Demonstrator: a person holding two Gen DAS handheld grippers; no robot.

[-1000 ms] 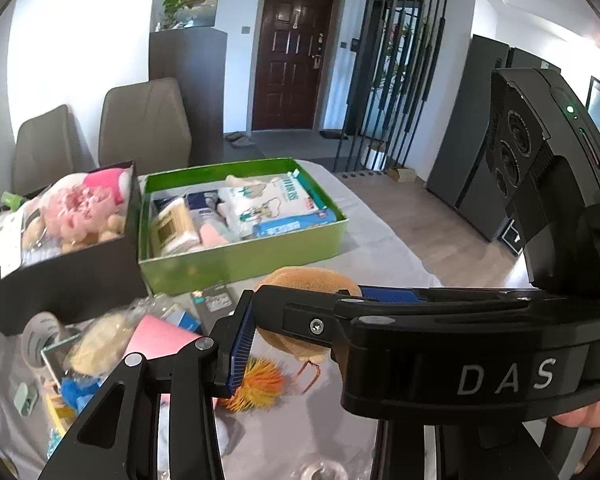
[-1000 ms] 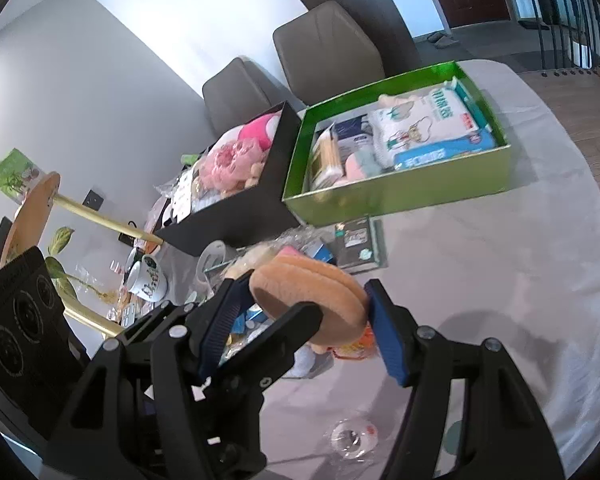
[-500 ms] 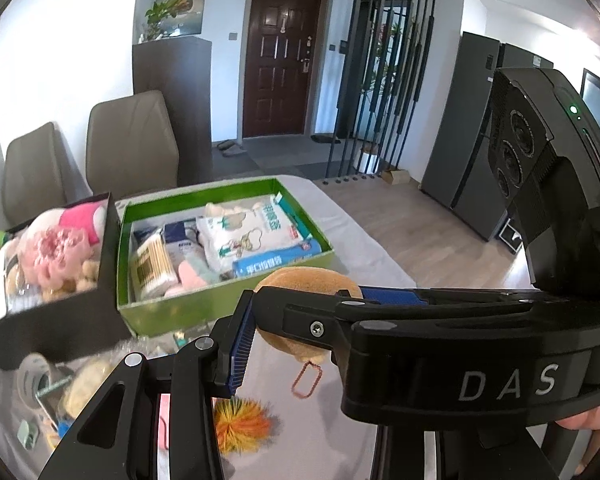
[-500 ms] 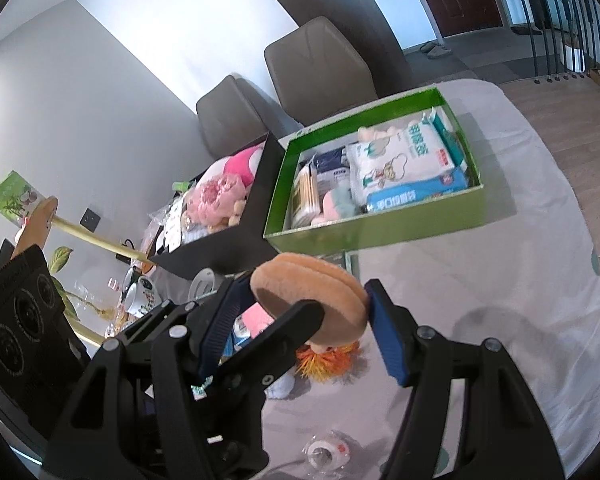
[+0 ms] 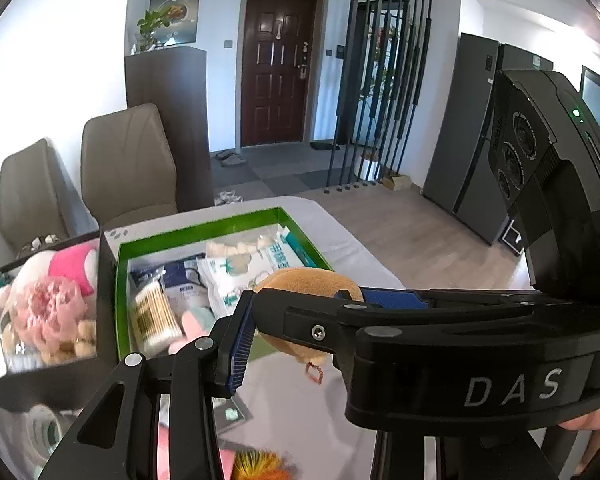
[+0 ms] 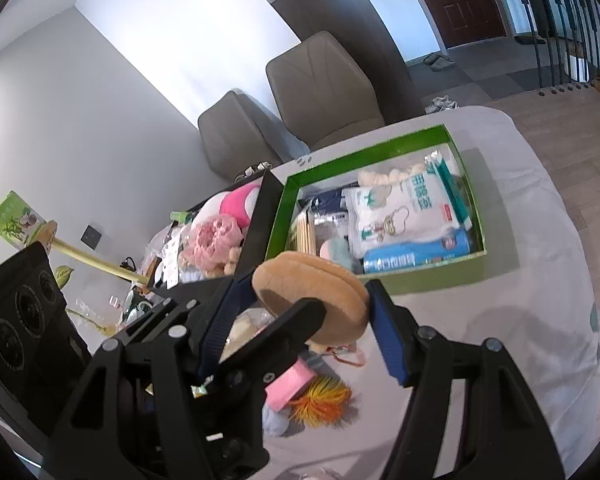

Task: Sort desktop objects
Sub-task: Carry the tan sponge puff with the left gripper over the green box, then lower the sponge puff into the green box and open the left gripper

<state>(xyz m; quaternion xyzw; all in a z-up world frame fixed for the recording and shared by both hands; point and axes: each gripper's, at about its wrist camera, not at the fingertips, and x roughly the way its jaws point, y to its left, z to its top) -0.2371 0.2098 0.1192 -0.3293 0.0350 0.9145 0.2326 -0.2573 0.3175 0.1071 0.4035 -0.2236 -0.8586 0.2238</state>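
Observation:
A tan, bun-shaped plush toy [image 6: 312, 296] with a small clasp hanging under it is held in the air between blue gripper pads. It also shows in the left wrist view [image 5: 312, 312]. My right gripper [image 6: 308, 312] is shut on it. My left gripper [image 5: 296, 328] is crossed with the right one around the same toy; whether it presses the toy I cannot tell. The toy hangs over the table just in front of the green box [image 6: 380, 280], near the black box [image 6: 260, 216].
The green box [image 5: 118, 280] holds packets, cotton swabs and a blue tube. The black box [image 5: 40, 384] holds pink plush toys. A pink block [image 6: 288, 388], an orange fuzzy ball [image 6: 320, 400], a tape roll [image 5: 44, 432] and small packets lie on the grey cloth. Two chairs stand behind.
Both grippers have lifted the plush toy up from the clutter and carried it toward the boxes. The orange fuzzy ball and pink block stay on the table below.

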